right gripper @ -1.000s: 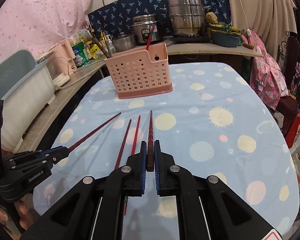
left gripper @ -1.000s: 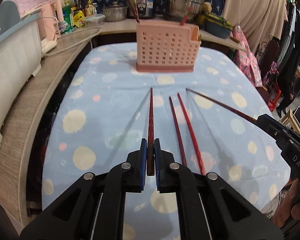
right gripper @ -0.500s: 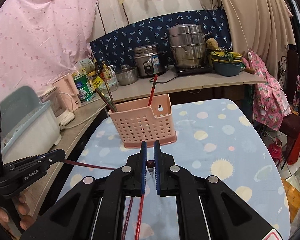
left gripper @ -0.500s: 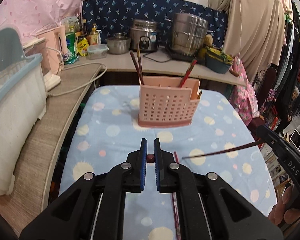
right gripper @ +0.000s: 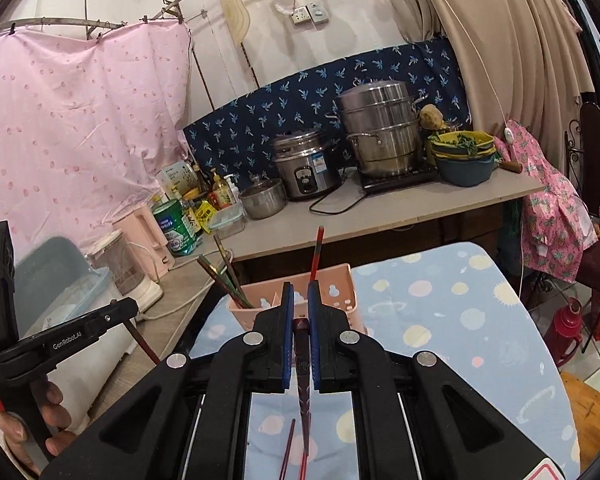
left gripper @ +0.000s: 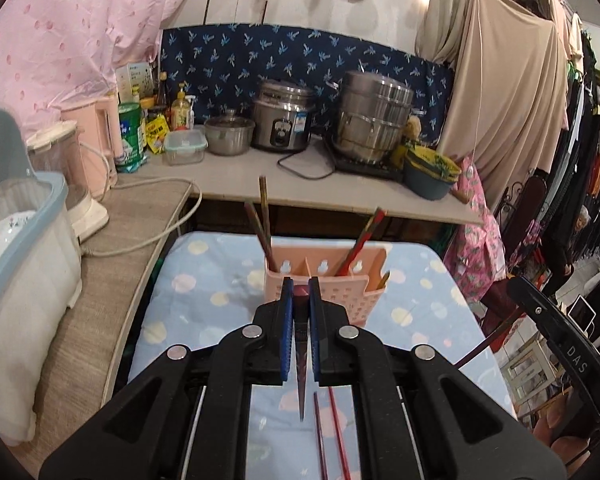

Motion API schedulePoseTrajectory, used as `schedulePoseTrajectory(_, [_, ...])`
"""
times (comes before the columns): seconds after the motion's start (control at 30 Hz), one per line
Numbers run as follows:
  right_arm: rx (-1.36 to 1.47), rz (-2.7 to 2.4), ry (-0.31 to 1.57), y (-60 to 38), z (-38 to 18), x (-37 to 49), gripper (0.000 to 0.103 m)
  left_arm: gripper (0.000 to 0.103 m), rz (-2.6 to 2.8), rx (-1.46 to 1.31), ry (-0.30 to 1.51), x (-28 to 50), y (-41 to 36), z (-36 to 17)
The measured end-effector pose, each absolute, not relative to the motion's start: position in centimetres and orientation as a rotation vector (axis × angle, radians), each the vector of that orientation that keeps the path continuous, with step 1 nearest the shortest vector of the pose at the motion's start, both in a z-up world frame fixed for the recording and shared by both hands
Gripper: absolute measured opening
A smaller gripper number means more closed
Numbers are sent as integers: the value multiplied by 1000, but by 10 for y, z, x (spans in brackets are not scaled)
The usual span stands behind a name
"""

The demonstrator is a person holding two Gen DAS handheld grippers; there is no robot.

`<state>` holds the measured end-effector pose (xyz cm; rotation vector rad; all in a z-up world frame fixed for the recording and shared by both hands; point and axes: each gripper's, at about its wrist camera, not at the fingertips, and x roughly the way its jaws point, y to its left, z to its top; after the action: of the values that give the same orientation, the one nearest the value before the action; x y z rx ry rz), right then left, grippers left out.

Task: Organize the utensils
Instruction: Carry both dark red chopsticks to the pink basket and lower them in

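Both chopsticks [left gripper: 300, 354] [right gripper: 302, 380], flat before, now hang lifted, tips down.

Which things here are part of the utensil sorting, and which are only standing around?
Job: left gripper and right gripper, each holding a chopstick; pink holder; loose chopsticks.
Around: rice cooker, steamer pot, green can.

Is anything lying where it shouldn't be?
Yes. Two red chopsticks lie loose on the spotted tablecloth, outside the pink holder. Each gripper, left and right, holds another one.
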<state>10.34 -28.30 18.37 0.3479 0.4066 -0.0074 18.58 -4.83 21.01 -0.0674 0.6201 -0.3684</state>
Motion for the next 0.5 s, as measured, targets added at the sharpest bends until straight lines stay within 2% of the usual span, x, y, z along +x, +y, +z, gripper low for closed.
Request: schedulePoseTrajectory(0.5, [352, 5, 180, -299, 282, 177, 7, 7, -333, -124, 412, 248, -63, 297])
